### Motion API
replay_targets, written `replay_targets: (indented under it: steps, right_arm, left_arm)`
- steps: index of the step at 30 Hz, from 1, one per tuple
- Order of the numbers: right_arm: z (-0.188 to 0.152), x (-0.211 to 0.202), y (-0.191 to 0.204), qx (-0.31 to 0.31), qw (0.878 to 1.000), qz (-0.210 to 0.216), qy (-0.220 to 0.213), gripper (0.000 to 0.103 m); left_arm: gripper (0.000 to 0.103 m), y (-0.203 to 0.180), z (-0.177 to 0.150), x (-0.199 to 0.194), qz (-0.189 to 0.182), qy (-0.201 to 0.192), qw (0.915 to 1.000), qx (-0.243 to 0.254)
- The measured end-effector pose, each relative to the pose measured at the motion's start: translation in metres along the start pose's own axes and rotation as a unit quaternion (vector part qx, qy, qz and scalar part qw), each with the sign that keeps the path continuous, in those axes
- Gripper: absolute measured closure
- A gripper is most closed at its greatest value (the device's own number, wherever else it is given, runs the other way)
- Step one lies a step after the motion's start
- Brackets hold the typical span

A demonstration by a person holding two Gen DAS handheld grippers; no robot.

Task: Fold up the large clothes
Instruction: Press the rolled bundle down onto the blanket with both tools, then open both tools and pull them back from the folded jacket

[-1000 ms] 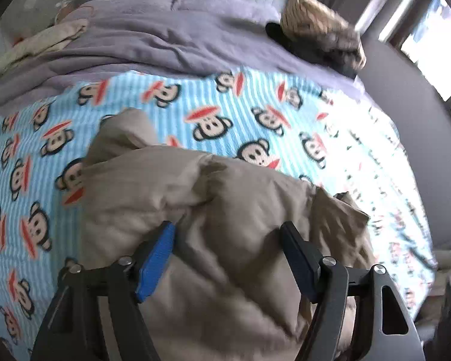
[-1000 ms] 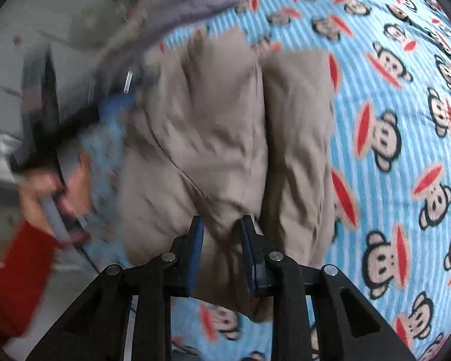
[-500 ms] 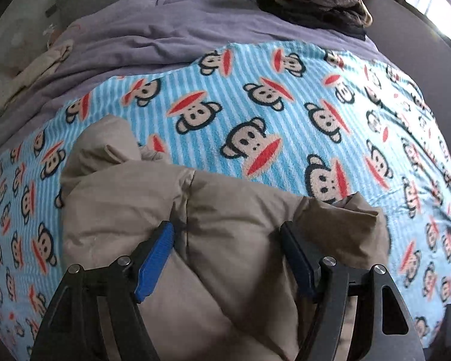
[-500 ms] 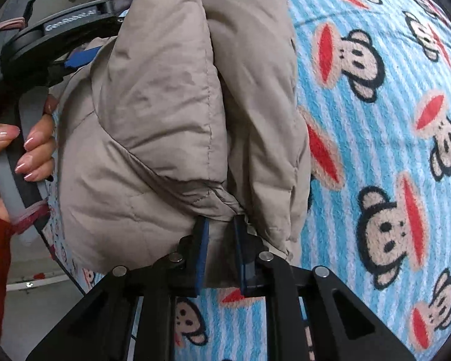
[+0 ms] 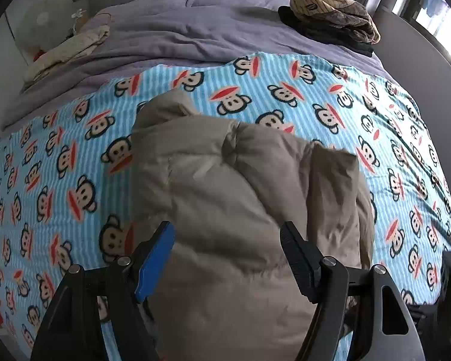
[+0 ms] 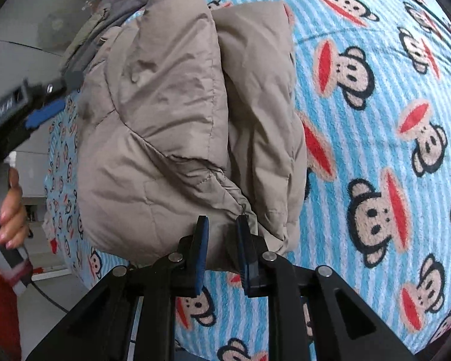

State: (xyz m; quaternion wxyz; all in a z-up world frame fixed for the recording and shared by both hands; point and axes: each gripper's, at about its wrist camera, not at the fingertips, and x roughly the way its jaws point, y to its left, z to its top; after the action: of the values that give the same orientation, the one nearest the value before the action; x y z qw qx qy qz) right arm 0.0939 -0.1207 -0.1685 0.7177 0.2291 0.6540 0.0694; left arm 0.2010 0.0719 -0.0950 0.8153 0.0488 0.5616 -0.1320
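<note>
Bed, monkey-print blanket (image 5: 330,96) | folded tan puffer jacket (image 5: 225,180) bundled at centre | left gripper (image 5: 227,258) has lifted clear, jaws wide | right gripper (image 6: 222,246) narrow, opening at 6 o'clock hem: fold nearly done.

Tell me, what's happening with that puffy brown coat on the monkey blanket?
A person is folding a puffy tan jacket on a bed covered by a blue monkey blanket, with a gripper in each hand. The jacket already lies bundled into a thick stack. The right gripper is at the bundle's near edge, its jaws opening with some fabric between them. The left gripper hangs wide open above the jacket, holding nothing.
</note>
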Motion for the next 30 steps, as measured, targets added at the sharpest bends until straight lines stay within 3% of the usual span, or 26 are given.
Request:
replay_targets:
  steps: [10,18,25,26,30]
  right_arm:
    - [-0.009,-0.02,-0.001,0.0,1.0,-0.006,-0.004,0.083]
    - [-0.023,-0.026,0.003,0.006,1.0,-0.013,-0.013,0.083]
    - [-0.036,-0.007,0.0,0.007,1.0,-0.028,0.008,0.083]
    - [-0.038,-0.001,0.0,0.008,0.999,-0.032,0.014,0.083]
    - [-0.044,0.016,-0.001,0.018,0.998,-0.045,0.031,0.083]
  left_arm:
    - [0.03,0.014,-0.03,-0.009,0.006,0.016,0.9997,-0.019]
    - [0.029,0.034,-0.086,-0.011,0.004,0.044,0.9977,-0.052]
    - [0.027,0.055,-0.133,0.007,-0.001,0.07,0.9936,-0.088]
    - [0.022,0.057,-0.136,0.01,-0.001,0.074,0.993,-0.092]
    - [0.021,0.061,-0.145,0.011,-0.005,0.078,0.9916,-0.103]
